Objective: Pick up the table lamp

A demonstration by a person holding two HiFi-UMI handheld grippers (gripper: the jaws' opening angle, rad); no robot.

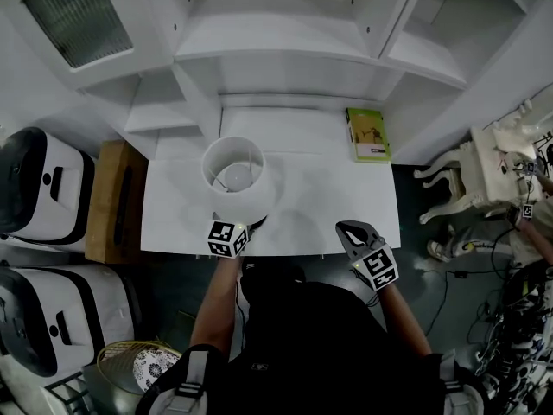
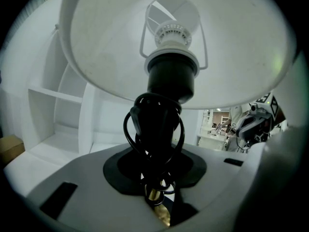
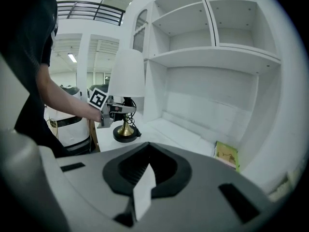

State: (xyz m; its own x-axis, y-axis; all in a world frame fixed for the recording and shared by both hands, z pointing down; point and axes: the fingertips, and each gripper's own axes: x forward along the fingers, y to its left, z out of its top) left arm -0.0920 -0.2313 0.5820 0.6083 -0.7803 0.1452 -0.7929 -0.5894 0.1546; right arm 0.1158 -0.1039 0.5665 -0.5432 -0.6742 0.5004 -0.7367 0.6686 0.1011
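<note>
The table lamp (image 1: 235, 176) has a white shade, a black socket (image 2: 171, 76), a brass stem and a round black base (image 3: 124, 136). A black cord (image 2: 153, 129) is coiled round the stem. My left gripper (image 1: 247, 229) is shut on that stem under the shade, the brass (image 2: 155, 195) showing between its jaws. From the right gripper view the lamp (image 3: 127, 74) is upright, its base close over the white desk (image 1: 337, 206), with the left gripper (image 3: 115, 111) on the stem. My right gripper (image 1: 349, 229) hovers at the desk's front edge, jaws together and empty (image 3: 141, 197).
A green book (image 1: 368, 134) lies at the desk's back right, also seen as a green book (image 3: 225, 155) in the right gripper view. White shelves (image 1: 285, 33) rise behind. Left of the desk stand a wooden box (image 1: 116, 201) and white appliances (image 1: 43, 188); a carved white table (image 1: 484, 167) stands right.
</note>
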